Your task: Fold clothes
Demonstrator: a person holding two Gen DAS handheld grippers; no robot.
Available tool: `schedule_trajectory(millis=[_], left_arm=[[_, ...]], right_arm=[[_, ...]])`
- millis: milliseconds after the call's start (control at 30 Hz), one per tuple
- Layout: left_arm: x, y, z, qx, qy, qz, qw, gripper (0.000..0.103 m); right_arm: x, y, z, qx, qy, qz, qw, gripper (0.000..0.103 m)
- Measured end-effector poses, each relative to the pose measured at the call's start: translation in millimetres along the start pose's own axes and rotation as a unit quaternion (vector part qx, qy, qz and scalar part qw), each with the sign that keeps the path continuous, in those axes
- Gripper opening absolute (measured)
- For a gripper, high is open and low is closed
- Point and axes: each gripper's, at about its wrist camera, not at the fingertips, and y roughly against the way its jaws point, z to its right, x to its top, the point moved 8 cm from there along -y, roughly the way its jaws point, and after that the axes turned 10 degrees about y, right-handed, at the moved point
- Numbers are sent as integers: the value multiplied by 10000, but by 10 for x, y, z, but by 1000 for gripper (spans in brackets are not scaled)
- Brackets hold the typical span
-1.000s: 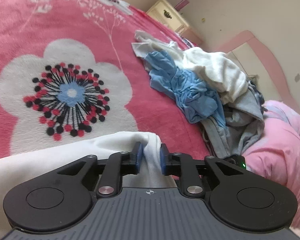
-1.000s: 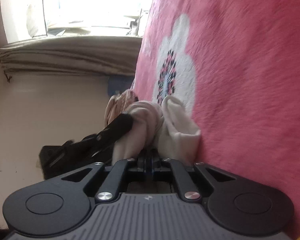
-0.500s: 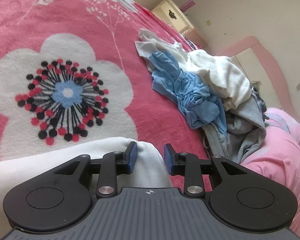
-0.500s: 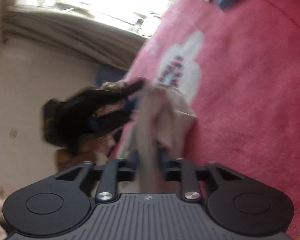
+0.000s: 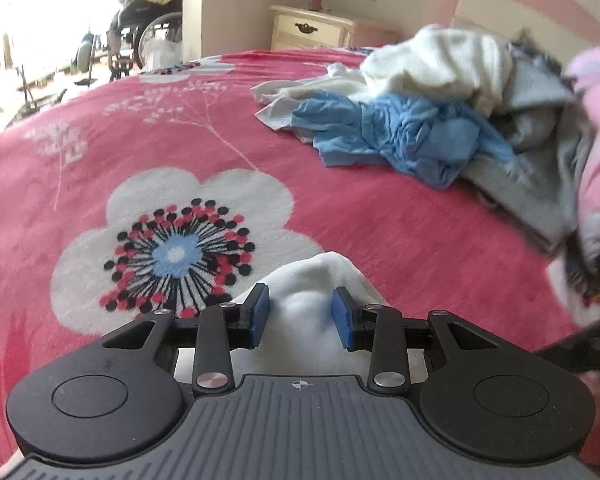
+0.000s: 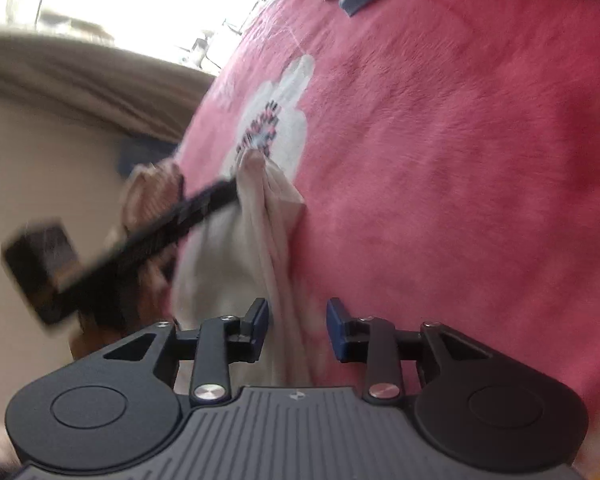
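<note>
Here the left gripper point(image 5: 300, 314) hangs with its jaws spread wide, blue pads either side of a raised peak of the white garment point(image 5: 320, 280) without pinching it. The garment lies on the pink floral blanket point(image 5: 380, 220) covering the bed, beside a large white flower print point(image 5: 176, 248). The right gripper point(image 6: 298, 326) also has its jaws wide apart; the same pale cloth point(image 6: 260, 232) runs up between them, loose, along the blanket's edge. A heap of unfolded clothes point(image 5: 440, 100), white, blue and grey, sits farther back on the bed. A cream nightstand point(image 5: 312, 32) stands by the wall. No brand, label or writing can be read anywhere.
</note>
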Motion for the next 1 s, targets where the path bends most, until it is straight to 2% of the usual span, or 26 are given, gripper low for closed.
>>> schedule_trajectory(millis=[167,233,333,400,500,633,767,933,1000], left_arm=[[25,-58,-119,-63,343,-119,9993,37],[32,-67,-148,-111,496,-163,9986,38],[32,-89,-172,-144,623,-186,9978,40],[34,-91,-168,-150,648,-185,9976,40],[27,-85,-170,-135,667,-168,9975,41],[25,-81,-161,-60,657,-117,9978,42],[29,-96,-157,1,632,-88,9980,43],[40,-95,-167,-7,611,-38,9981,46],[49,-84,-173,-23,619,-11,9981,46]], right_arm=[[-546,414,-112,-1007,883,-275,9906,34],[-749,590,-161,-1436,1246,-333,9812,34],[-671,815,-301,-2067,1930,59,9592,34],[-507,871,-457,-2064,2283,489,9502,32],[-361,734,-780,-1652,2744,683,9448,27],[-648,396,-834,-1448,3094,-49,9398,23],[-923,117,-873,-1267,3388,-717,9295,20],[-1066,341,-814,-1506,3293,-664,9298,20],[-982,428,-797,-1653,3324,-495,9272,20]])
